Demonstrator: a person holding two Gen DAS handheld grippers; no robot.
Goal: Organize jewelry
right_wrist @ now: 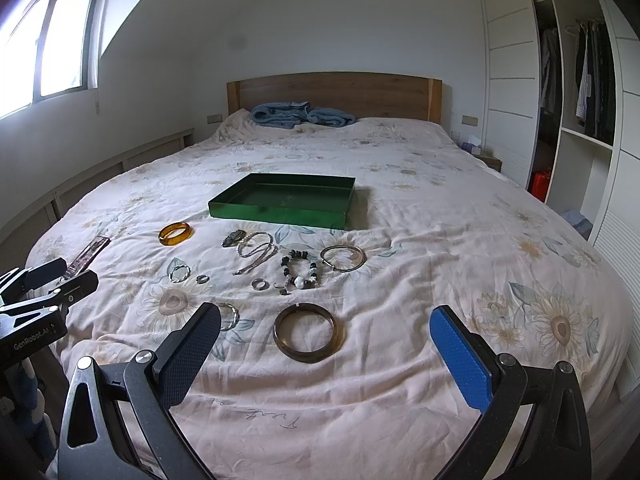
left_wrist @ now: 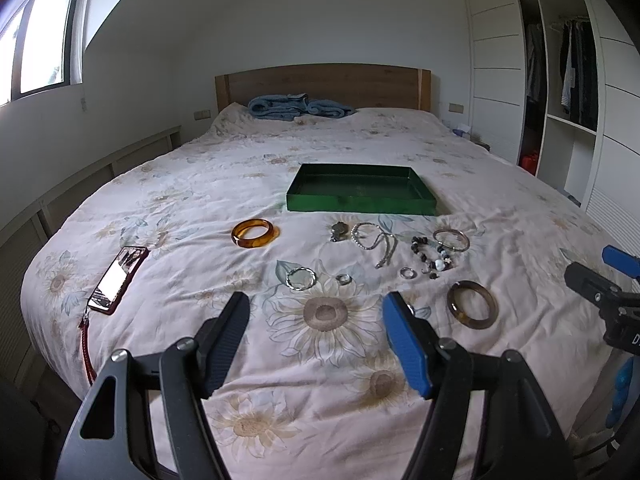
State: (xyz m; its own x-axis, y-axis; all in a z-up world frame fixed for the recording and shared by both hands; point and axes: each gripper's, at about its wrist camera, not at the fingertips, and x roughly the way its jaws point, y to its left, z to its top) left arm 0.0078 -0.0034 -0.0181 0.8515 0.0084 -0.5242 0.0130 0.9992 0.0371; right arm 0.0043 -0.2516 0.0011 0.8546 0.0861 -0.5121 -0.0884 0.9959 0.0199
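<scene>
Two bangles are seen — amber bangle (left_wrist: 255, 233) at ten o'clock, dark bangle (right_wrist: 309, 333) nearest; one green tray (left_wrist: 360, 203) at twelve o'clock; left gripper (left_wrist: 316, 332) and right gripper (right_wrist: 326, 338) are held spread, empty.

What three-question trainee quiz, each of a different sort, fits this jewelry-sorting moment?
1. True or false: the green tray already holds jewelry.
2. Which bangle lies nearest the right gripper? A amber bangle; B dark brown bangle; C thin silver bangle.
3. Fill in: the left gripper holds ___.

Key: 1 false; 2 B; 3 nothing, both grippers are open.
</scene>
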